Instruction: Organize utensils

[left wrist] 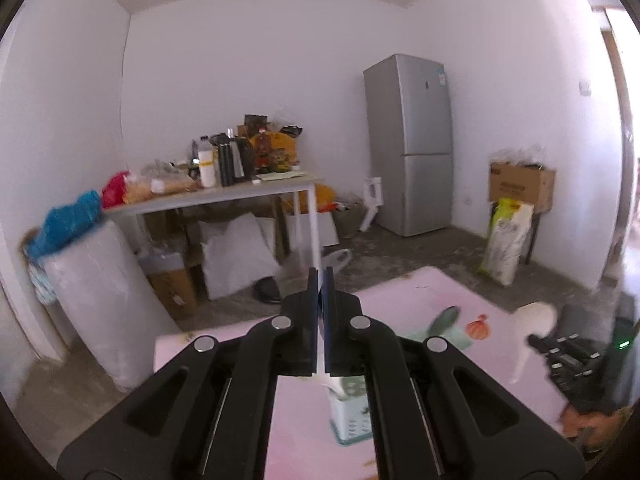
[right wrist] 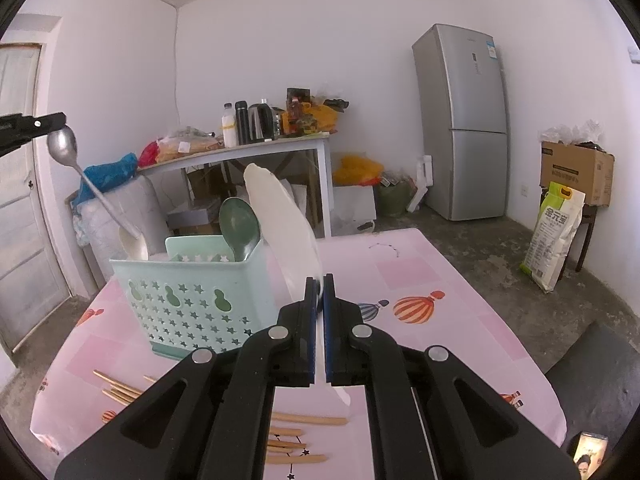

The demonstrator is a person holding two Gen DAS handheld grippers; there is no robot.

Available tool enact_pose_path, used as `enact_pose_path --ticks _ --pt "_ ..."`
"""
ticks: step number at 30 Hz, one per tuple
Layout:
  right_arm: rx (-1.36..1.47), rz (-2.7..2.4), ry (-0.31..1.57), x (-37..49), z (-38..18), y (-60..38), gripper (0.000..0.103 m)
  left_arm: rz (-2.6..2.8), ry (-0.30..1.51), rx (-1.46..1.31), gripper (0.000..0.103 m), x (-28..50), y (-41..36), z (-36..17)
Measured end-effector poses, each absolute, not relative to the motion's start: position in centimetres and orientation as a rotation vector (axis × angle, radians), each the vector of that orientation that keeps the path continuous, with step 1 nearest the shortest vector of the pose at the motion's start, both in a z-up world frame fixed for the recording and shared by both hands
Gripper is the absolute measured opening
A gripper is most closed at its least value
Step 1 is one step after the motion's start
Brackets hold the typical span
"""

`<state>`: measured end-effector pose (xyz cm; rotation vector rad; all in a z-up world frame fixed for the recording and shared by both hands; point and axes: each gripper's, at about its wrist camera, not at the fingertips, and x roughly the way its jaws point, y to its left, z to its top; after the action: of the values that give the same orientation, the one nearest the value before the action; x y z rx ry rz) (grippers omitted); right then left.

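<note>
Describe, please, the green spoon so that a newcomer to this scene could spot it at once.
Find the pink table with balloon prints, then the pale mint basket with star-shaped holes standing on it. The green spoon stands in the basket's right end, bowl up; it is the only dark green utensil, its neighbours being white or metal.
</note>
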<state>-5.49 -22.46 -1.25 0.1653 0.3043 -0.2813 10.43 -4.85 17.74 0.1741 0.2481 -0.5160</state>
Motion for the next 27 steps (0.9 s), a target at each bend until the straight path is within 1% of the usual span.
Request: enact_pose_path --ticks 9,14,15,17,21,23,27 --pt "0.167 -0.281 0.305 -5.4 -1.3 -22.6 0.003 -0.458 0.340 0.332 0.000 13.4 -8.5 14.0" --pt "0.171 -0.276 0.306 -5.3 -1.2 -22.7 0.003 -0.490 0.406 0.319 0.002 14.7 -9.1 11.9" --pt "0.174 -0.274 0.306 -5.4 -1.2 -22.7 0.003 -0.498 0.416 0.316 0.003 14.9 -9.3 11.5" --pt "0.183 -0.268 0.304 -5.5 -1.1 -22.9 0.003 -0.508 0.428 0.296 0.016 15.0 -9.4 11.0" --pt "0.198 -0.247 0.297 -5.6 -0.7 -23.0 0.003 -0.515 0.441 0.249 0.023 15.2 -8.7 10.2" --pt "0.207 -0.231 0.284 -5.8 -0.1 -23.2 0.003 -0.515 0.446 0.223 0.030 15.2 -8.1 9.9" --pt "0.252 -0.171 0.238 -6.0 1.8 -23.7 0.003 -0.529 0.450 0.131 0.039 15.0 -6.1 9.4"
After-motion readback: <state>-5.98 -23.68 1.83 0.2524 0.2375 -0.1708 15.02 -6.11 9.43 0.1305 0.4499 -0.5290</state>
